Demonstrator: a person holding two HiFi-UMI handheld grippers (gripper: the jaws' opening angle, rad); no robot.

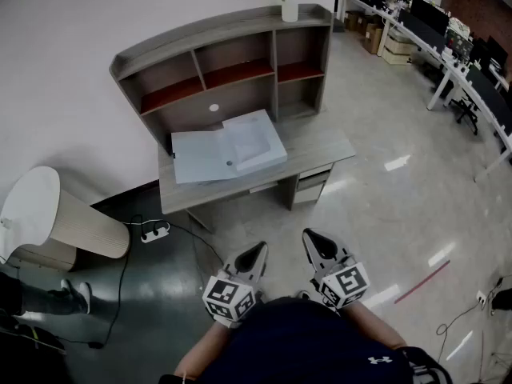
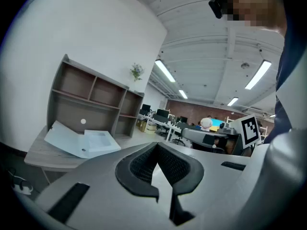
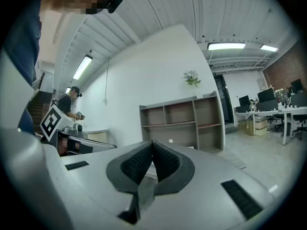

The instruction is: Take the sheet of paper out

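Observation:
A pale blue folder (image 1: 228,152) lies open on the grey desk (image 1: 320,146), its flap spread to the left; the left gripper view shows the folder (image 2: 81,142) too. A separate sheet of paper cannot be made out in it. Both grippers are held close to my body, well short of the desk. My left gripper (image 1: 258,250) is shut and empty, tips together (image 2: 156,145). My right gripper (image 1: 309,236) is shut and empty as well, tips together (image 3: 152,143). In the right gripper view its jaws hide most of the desk top.
The desk carries a shelf hutch (image 1: 220,62) with a white vase (image 1: 290,8) on top. A round white bin (image 1: 48,218) and a power strip (image 1: 154,231) with cables sit on the floor at left. Office desks with monitors (image 1: 448,46) line the right. A person (image 3: 72,102) stands at the left.

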